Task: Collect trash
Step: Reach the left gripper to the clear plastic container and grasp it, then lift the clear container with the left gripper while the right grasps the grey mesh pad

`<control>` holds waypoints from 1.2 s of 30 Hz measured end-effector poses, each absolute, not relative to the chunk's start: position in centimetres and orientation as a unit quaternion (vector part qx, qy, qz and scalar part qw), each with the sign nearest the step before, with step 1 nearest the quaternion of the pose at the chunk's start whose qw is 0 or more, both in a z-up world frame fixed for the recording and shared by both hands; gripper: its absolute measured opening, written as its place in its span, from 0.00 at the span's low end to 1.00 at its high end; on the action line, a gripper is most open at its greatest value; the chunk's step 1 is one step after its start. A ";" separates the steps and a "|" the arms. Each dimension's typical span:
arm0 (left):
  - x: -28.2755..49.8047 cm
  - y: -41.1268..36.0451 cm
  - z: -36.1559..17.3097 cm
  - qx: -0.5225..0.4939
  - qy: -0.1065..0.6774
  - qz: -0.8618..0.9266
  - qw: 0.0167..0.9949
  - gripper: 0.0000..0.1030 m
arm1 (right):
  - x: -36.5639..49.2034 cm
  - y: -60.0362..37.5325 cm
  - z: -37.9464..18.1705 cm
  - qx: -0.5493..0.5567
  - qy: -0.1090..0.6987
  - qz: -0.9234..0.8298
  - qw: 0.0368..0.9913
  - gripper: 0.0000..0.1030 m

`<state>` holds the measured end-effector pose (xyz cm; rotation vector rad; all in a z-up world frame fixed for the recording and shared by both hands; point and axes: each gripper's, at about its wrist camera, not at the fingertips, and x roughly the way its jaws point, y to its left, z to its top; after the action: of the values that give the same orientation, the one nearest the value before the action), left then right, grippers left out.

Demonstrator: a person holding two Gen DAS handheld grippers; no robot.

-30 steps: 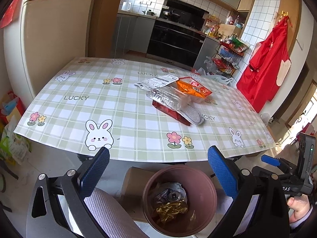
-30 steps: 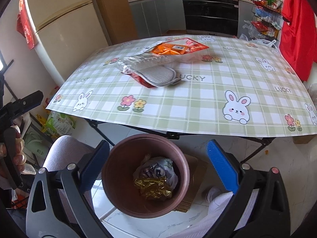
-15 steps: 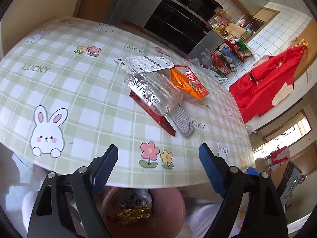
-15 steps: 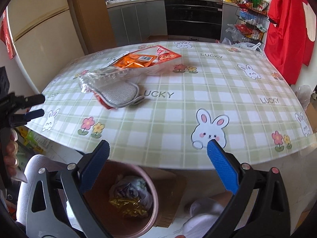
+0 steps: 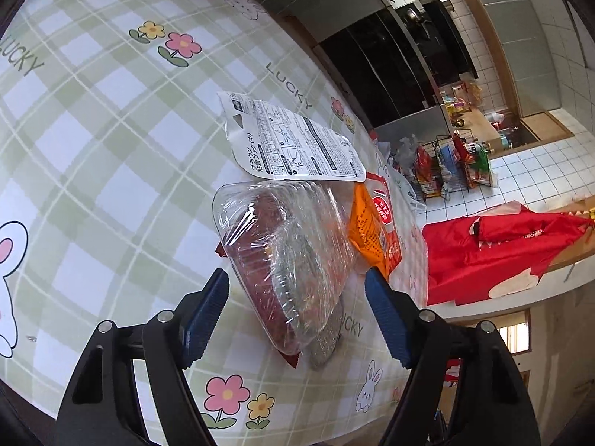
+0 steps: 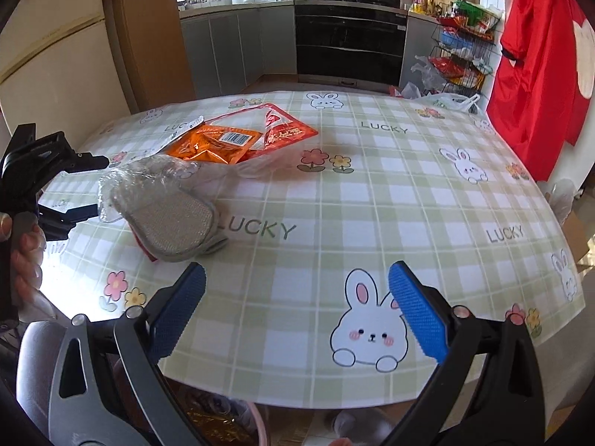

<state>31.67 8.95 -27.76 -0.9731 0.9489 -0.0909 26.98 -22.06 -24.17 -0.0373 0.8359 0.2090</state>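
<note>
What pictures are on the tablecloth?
Bunnies and flowers on green checks on the tablecloth, clearest in the right wrist view.

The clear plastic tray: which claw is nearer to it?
Left. The left claw, closing, straddles the clear plastic tray without pressing it. The right claw hangs apart, over the table edge.

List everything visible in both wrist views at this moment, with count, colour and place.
Table: one, green-and-white check cloth with rabbits, flowers.
Clear plastic package: one, transparent, atop the pile, between the left fingers, untouched.
Grey pad: one, grey, pile's near end.
Red wrapper: one, red, under the package.
Orange packet: one, orange, behind the pile.
White printed card: one, white, pile's far side.
Bin: one, pinkish-brown, under the table's near edge.
Red apron: one, hanging right.
Left gripper: black, blue pads, closing around the package.
Right gripper: open, over the cloth.
</note>
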 end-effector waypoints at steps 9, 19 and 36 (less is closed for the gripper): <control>32.2 7.6 -27.8 -0.412 0.459 -0.050 0.785 0.37 | 27.5 -21.2 -24.9 -0.018 0.413 0.115 0.903 0.94; 29.8 5.2 -22.9 -0.348 0.419 -0.130 0.828 0.23 | 27.0 -21.6 -24.1 -0.011 0.410 0.120 0.904 0.94; 25.1 3.7 -13.9 -0.331 0.293 -0.279 0.853 0.12 | 26.0 -19.7 -24.2 -0.009 0.420 0.167 0.892 0.94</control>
<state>25.09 3.74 -13.91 -0.6962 0.6169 -0.5865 25.97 -19.73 -24.24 -0.0192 0.8715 0.3475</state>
